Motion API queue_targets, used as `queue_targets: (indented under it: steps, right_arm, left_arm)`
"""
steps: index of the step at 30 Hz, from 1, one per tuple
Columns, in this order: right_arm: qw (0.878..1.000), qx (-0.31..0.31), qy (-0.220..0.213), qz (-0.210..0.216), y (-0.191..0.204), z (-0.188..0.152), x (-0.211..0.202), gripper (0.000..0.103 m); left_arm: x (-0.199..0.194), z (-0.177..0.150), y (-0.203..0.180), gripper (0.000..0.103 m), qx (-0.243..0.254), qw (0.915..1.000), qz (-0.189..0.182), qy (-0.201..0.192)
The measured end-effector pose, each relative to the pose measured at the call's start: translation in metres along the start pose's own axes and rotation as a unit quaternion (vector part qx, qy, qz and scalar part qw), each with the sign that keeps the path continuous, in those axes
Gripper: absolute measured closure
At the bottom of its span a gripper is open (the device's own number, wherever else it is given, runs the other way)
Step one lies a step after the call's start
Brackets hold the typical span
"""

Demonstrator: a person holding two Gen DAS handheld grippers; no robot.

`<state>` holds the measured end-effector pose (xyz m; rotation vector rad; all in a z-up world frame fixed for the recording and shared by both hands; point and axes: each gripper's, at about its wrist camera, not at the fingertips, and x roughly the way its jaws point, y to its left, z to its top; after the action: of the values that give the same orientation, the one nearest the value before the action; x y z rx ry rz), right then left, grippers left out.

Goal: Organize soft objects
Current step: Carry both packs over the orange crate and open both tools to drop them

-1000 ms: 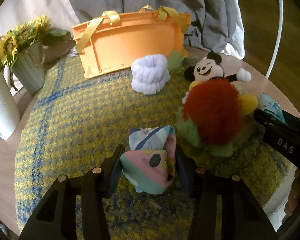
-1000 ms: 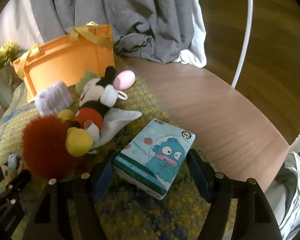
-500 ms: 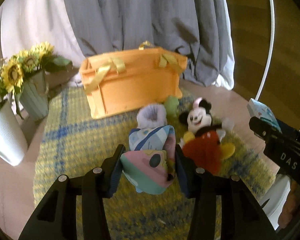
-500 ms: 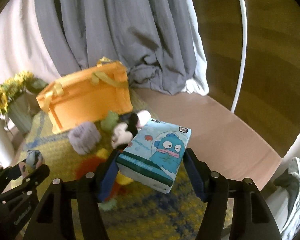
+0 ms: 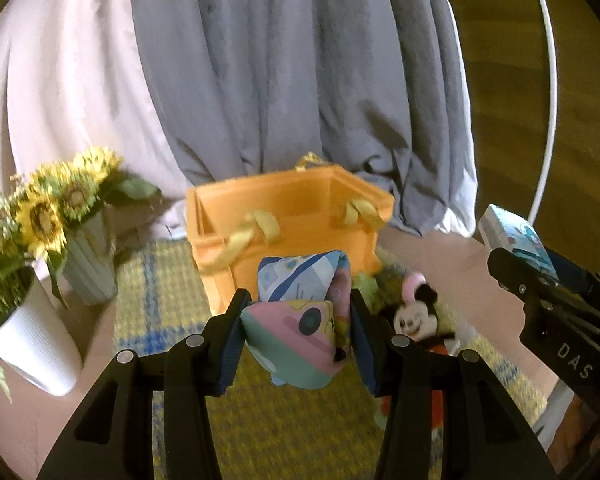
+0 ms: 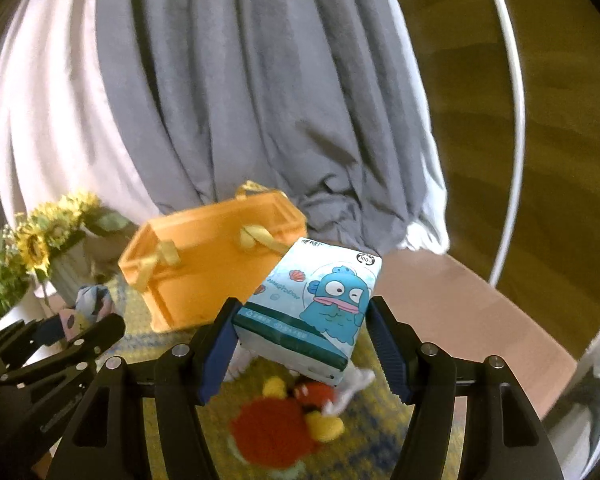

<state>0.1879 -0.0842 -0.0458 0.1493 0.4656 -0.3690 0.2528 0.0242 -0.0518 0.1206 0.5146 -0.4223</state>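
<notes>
The left gripper (image 5: 296, 334) is clamped on a pastel printed soft pouch (image 5: 300, 320), which sits squeezed between the two blue pads and clear of the mat. The right gripper (image 6: 302, 344) is clamped on a blue cartoon tissue pack (image 6: 316, 304), held tilted with its far end raised toward 1 o'clock; in the left wrist view that pack (image 5: 514, 238) shows at 3 o'clock beside the right gripper's black finger. Below the held things lies a yellow and blue woven mat (image 5: 160, 280), with a mouse plush toy (image 5: 414, 316) at 4 o'clock of the pouch. Farther off, at 12 o'clock, an orange storage box (image 5: 292, 216) with yellow ribbon handles stands open. At 9 o'clock are sunflowers (image 5: 56, 204) in a white vase (image 5: 36, 340). Grey and white fabric (image 5: 284, 72) hangs behind.
</notes>
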Motion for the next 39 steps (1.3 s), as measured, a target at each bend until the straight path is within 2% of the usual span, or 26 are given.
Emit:
queue_targets:
  steps: [13, 20, 24, 32, 39]
  right_arm:
    - [0.994, -0.034, -0.045, 0.091, 0.007, 0.066, 0.058, 0.039]
    - [0.989, -0.047, -0.048, 0.129, 0.012, 0.09, 0.1, 0.044]
    - [0.987, -0.05, -0.042, 0.149, 0.023, 0.103, 0.135, 0.05]
    - [0.983, -0.049, -0.025, 0.173, 0.05, 0.129, 0.192, 0.05]
    - [0.981, -0.077, 0.001, 0.181, 0.073, 0.133, 0.236, 0.05]
  left_arm:
    - [0.033, 0.061, 0.006, 0.056, -0.03, 0.9957, 0.071, -0.05]
    - [0.065, 0.082, 0.011, 0.056, -0.033, 0.9934, 0.093, -0.059]
    - [0.091, 0.092, 0.023, 0.056, -0.04, 0.9935, 0.097, -0.044]
    - [0.143, 0.108, 0.054, 0.056, -0.045, 0.9934, 0.103, -0.019]
    - [0.187, 0.11, 0.068, 0.056, -0.043, 0.9937, 0.103, 0.012]
